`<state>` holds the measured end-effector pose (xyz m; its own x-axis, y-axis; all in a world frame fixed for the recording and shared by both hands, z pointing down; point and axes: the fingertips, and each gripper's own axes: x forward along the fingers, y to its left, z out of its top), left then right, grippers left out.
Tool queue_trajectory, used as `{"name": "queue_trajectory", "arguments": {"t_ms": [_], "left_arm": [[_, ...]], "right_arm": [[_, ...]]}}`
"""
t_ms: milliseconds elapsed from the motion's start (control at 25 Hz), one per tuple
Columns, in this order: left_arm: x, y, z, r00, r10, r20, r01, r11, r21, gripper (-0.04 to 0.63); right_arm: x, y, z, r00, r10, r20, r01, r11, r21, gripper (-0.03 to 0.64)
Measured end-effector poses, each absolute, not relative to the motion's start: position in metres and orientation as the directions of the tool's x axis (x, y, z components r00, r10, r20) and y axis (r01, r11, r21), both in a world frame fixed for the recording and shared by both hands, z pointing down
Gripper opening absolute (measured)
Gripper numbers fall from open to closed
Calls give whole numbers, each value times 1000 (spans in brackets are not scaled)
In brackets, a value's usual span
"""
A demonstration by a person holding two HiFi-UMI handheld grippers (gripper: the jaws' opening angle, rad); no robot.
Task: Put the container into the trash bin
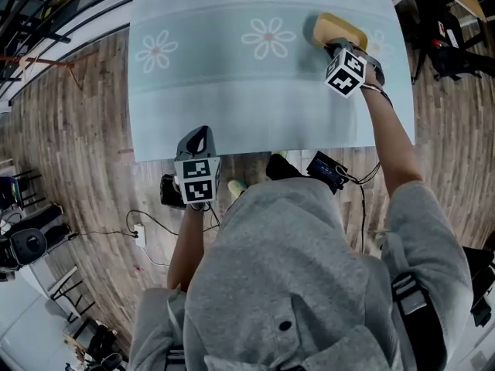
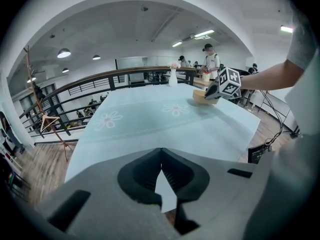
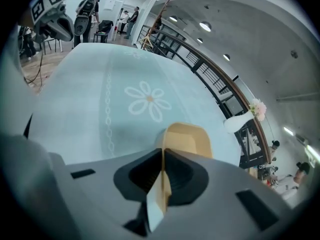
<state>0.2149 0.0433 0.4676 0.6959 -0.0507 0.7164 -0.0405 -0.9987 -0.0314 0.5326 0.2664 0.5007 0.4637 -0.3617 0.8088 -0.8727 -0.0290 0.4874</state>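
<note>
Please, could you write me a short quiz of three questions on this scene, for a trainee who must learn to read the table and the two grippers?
1. Fill in the gap: the tablecloth is pale blue with a pattern of ____.
2. True or false: the left gripper holds the container.
3. Choose one: what do the jaws of the right gripper grip?
A) nothing
B) the container's wall
C) the tablecloth

Key: 1 flowers; 2 false, its jaws are together and empty, near the table's front edge; 3 B.
</note>
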Motion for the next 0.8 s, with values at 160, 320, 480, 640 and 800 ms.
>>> {"name": "queue_trajectory", "arguments": {"t_ms": [160,320,480,640,800], "left_arm": [[191,26,459,712,-81,697,-80,-996,-35,20],[156,6,456,714,-126,689,-143,-989,-33,20],[115,-16,456,708,-168,686,-214,-977,-18,20],[65,-35,458,698,-210,685,-280,-960,-9,20],[18,-50,460,685,-258,681,-352,-936,0,20]], "right_arm": [[506,239,494,450,-382,807,-872,7,489,38],[473,202,489,423,-414,806,-869,65,490,38],[433,151,485,385,-457,802,-858,142,493,38],[380,98,476,336,-507,793,-836,228,500,38],[324,49,464,277,-562,780,-799,317,512,38]]}}
